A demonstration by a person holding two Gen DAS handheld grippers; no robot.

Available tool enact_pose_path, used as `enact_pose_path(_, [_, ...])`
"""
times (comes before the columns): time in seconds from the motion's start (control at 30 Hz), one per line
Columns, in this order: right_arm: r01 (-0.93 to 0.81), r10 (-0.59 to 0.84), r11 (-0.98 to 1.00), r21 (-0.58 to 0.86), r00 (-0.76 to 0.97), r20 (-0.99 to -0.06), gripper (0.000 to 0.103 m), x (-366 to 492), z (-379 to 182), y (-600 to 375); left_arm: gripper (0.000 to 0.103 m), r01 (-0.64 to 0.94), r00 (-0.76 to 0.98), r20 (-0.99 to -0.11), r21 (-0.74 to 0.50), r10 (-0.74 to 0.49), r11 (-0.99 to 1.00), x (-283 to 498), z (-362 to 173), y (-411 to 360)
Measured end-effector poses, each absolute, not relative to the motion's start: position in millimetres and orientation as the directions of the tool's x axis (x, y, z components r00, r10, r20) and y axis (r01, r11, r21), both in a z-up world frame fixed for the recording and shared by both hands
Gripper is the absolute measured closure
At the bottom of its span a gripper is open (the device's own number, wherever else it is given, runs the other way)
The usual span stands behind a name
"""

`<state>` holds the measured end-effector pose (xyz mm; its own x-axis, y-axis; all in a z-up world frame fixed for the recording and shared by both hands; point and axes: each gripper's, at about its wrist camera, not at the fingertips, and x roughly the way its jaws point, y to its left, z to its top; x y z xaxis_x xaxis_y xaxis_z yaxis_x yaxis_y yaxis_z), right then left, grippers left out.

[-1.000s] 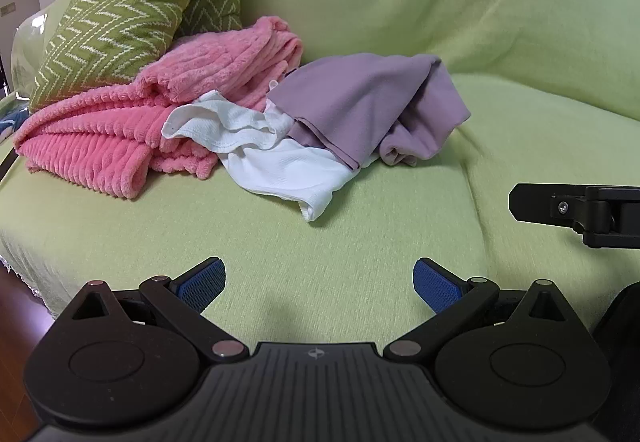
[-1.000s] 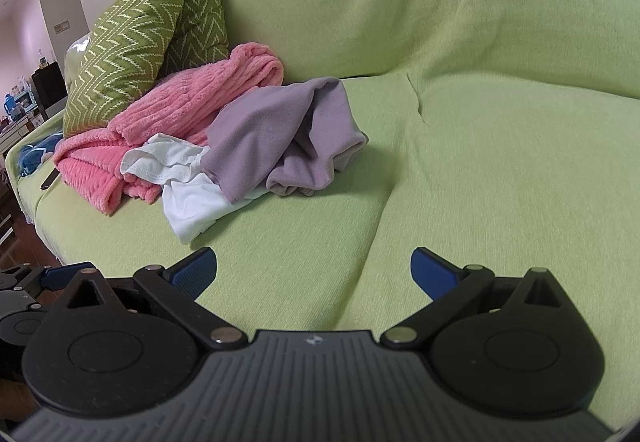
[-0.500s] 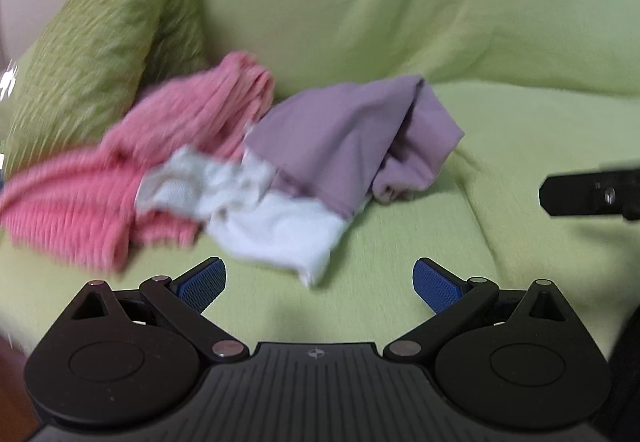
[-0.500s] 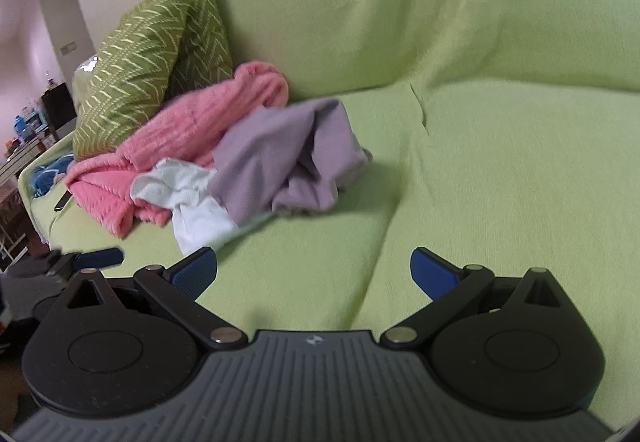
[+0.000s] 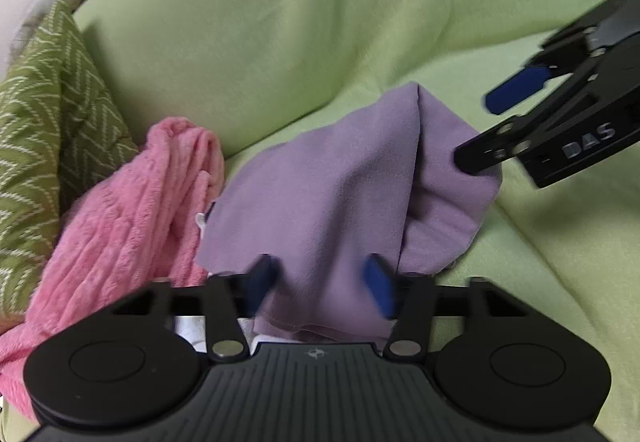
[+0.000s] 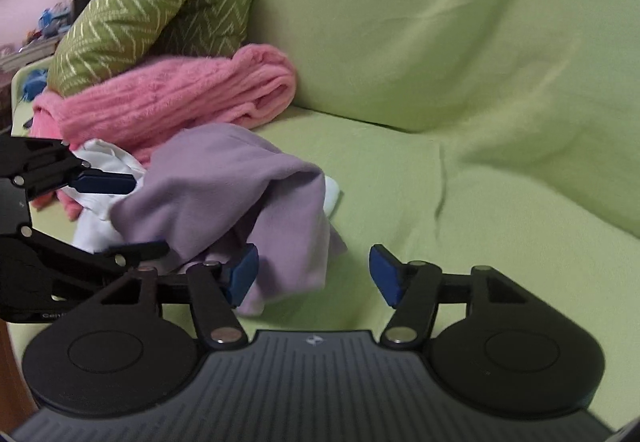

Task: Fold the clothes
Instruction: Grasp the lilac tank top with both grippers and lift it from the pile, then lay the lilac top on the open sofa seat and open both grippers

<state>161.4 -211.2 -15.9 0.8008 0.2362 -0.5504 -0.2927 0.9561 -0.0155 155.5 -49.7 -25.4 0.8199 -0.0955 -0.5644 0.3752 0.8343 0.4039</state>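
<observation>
A crumpled purple garment [image 5: 340, 194] [image 6: 208, 186] lies on the green sofa seat [image 6: 460, 202], on top of a white garment [image 6: 100, 162]. My left gripper [image 5: 322, 282] [image 6: 148, 214] is open, its blue pads partly drawn in, with a fold of the purple cloth's near-left edge lying between them. My right gripper [image 6: 312, 274] [image 5: 476, 130] is open too and hovers at the garment's right end. Its left pad [image 6: 240, 274] touches the hanging purple edge, and the right pad is over bare seat.
A pink ribbed blanket [image 5: 120, 226] [image 6: 180, 102] lies bunched left of the clothes, against a green zigzag cushion [image 5: 40, 114] [image 6: 160, 2]. The sofa backrest [image 6: 440, 22] rises behind. Bare green seat stretches to the right. A room with furniture shows at far left.
Both grippers have moved forward and down onto the purple garment. Each pair of fingers has narrowed, the left now straddling a fold of cloth.
</observation>
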Motion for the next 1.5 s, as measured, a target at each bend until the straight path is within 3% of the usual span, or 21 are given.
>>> enact_pose_path(0.03, [-0.307, 0.255, 0.952, -0.001, 0.792, -0.555, 0.054, 165, -18, -211, 0.082, 0.379, 0.817, -0.569, 0.406, -0.095, 0.832, 157, -26, -50])
enact_pose_path(0.07, [-0.316, 0.271, 0.949, 0.016, 0.785, -0.558, 0.087, 167, -19, -211, 0.091, 0.381, 0.816, -0.570, 0.410, -0.093, 0.829, 158, -27, -50])
enact_pose_path(0.1, [-0.321, 0.284, 0.946, 0.031, 0.781, -0.556, 0.096, 167, -20, -212, 0.102, 0.378, 0.822, -0.561, 0.419, -0.092, 0.826, 157, -26, -50])
enact_pose_path(0.37, [-0.251, 0.251, 0.967, 0.050, 0.889, -0.382, 0.098, 95, 48, -257, 0.102, 0.383, 0.873, -0.453, 0.403, -0.182, 0.831, 129, 24, -54])
enact_pose_path(0.6, [-0.097, 0.083, 0.995, -0.034, 0.951, -0.296, 0.100, -39, 122, -337, 0.102, 0.585, 0.799, -0.334, 0.245, -0.499, 0.773, 58, 92, -104])
enact_pose_path(0.87, [0.161, -0.204, 0.969, -0.188, 0.948, -0.244, 0.101, -177, 174, -405, 0.102, 0.852, 0.512, -0.308, 0.066, -0.802, 0.519, -6, 104, -191])
enact_pose_path(1.07, [0.236, -0.292, 0.949, -0.209, 0.908, -0.302, 0.103, -159, 170, -471, 0.102, 0.900, 0.401, -0.394, 0.000, -0.827, 0.436, 19, 75, -262])
enact_pose_path(1.23, [0.255, -0.302, 0.952, -0.169, 0.871, -0.387, 0.103, -88, 111, -541, 0.098, 0.873, 0.412, -0.521, -0.009, -0.747, 0.488, 73, 16, -322])
enact_pose_path(1.3, [0.285, -0.315, 0.949, -0.133, 0.859, -0.404, 0.087, -79, 88, -563, 0.097, 0.850, 0.434, -0.581, 0.011, -0.688, 0.527, 95, -12, -337])
enact_pose_path(1.37, [0.307, -0.309, 0.949, -0.074, 0.850, -0.427, 0.084, -86, 65, -579, 0.093, 0.835, 0.444, -0.599, 0.007, -0.666, 0.550, 108, -29, -337])
enact_pose_path(1.43, [0.333, -0.320, 0.941, -0.062, 0.813, -0.487, 0.079, -100, 40, -587, 0.079, 0.830, 0.455, -0.601, 0.019, -0.657, 0.557, 114, -41, -333])
enact_pose_path(1.5, [0.362, -0.341, 0.929, -0.078, 0.756, -0.559, 0.066, -113, 13, -592, 0.074, 0.828, 0.465, -0.606, 0.042, -0.645, 0.559, 111, -48, -331])
